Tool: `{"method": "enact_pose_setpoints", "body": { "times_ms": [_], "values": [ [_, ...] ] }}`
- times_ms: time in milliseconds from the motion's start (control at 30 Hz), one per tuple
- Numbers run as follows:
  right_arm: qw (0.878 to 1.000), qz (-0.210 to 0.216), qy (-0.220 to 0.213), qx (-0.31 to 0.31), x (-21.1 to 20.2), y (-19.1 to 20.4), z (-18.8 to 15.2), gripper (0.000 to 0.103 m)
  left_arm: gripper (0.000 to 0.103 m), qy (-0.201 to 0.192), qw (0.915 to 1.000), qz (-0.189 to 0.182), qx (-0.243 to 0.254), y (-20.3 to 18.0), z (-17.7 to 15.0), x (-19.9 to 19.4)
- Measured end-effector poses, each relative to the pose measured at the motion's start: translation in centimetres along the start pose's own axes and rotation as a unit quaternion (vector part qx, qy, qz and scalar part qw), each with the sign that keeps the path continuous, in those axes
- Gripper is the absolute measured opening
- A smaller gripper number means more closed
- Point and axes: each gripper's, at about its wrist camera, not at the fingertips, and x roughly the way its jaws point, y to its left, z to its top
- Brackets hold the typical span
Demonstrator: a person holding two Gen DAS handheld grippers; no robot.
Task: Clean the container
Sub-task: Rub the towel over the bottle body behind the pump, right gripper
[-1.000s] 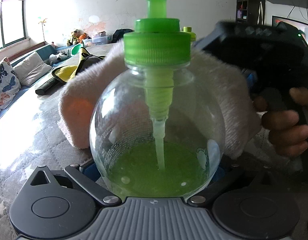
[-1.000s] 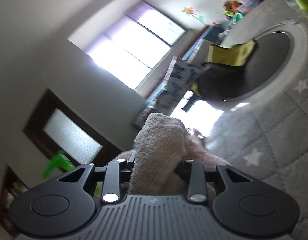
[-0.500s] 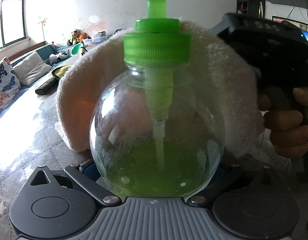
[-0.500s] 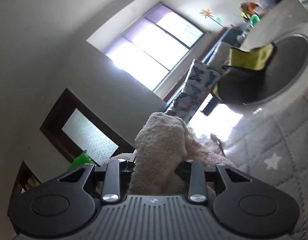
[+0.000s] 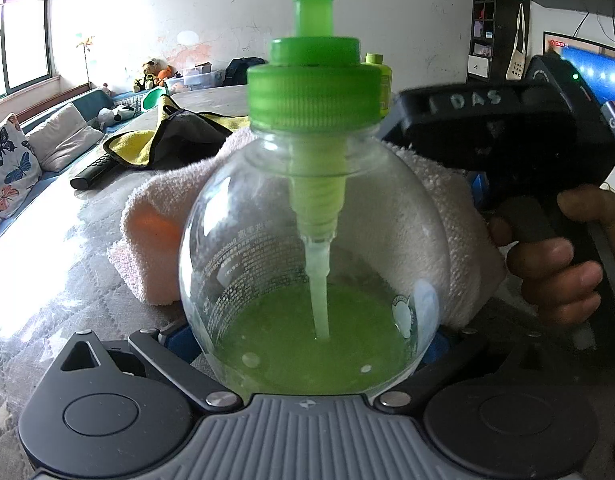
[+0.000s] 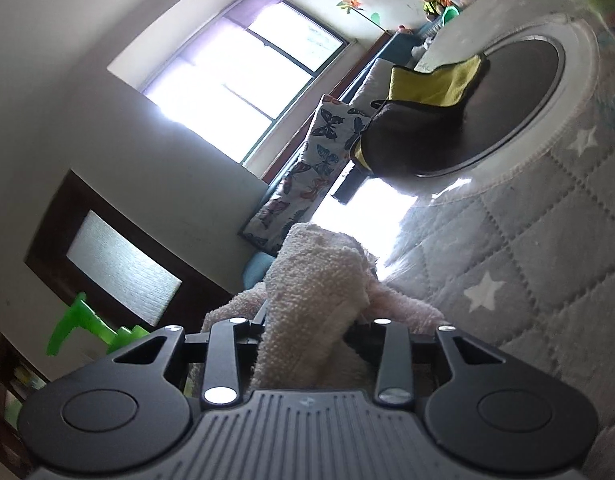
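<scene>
A round clear bottle (image 5: 315,260) with a green pump cap (image 5: 313,80) and green liquid in its bottom fills the left wrist view. My left gripper (image 5: 309,340) is shut on its lower belly and holds it upright. A pale pink towel (image 5: 155,240) wraps round the bottle's back, up to its shoulder. My right gripper (image 6: 307,320) has the towel (image 6: 315,280) bunched between its fingers; its jaws are opening slightly while the pads still press the cloth. Its black body (image 5: 499,132) and the person's hand (image 5: 555,272) are at the right of the bottle. The green pump spout (image 6: 79,332) shows at lower left.
A yellow and dark cloth (image 5: 175,136) lies on a round dark turntable (image 6: 527,100) further back on the quilted star-patterned table cover (image 6: 527,280). A black handle (image 5: 91,174) lies near it. A second green bottle (image 5: 377,76) stands behind. Cushions (image 5: 11,168) line a sofa at left.
The towel rose behind the cap, then came back down to the bottle's shoulder, and the right gripper sank with it. The bottle and left gripper stayed still.
</scene>
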Motion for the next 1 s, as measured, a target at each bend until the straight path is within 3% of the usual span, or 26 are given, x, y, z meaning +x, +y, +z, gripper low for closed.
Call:
{"method": "enact_pose_setpoints", "body": {
  "times_ms": [167, 333, 467, 633, 1000],
  "values": [
    [0.996, 0.076, -0.009, 0.049, -0.7, -1.0, 0.2, 0.035, 0.103, 0.0, 1.0, 0.0, 0.0, 0.0, 0.0, 0.0],
    [0.988, 0.15, -0.034, 0.034, -1.6, -0.3, 0.4, 0.037, 0.103, 0.0, 1.0, 0.0, 0.0, -0.2, -0.1, -0.1],
    [0.984, 0.173, -0.043, 0.017, -2.0, 0.1, 0.4, 0.04, 0.103, 0.0, 1.0, 0.0, 0.0, -0.2, -0.1, 0.0],
    [0.994, 0.105, -0.021, -0.013, -1.1, 0.7, 0.2, 0.041, 0.103, 0.0, 1.0, 0.0, 0.0, -0.2, -0.1, -0.1],
    [1.0, -0.015, 0.0, 0.02, 0.0, -0.7, 0.0, 0.041, 0.103, 0.0, 1.0, 0.0, 0.0, -0.2, 0.0, 0.0]
  ]
}}
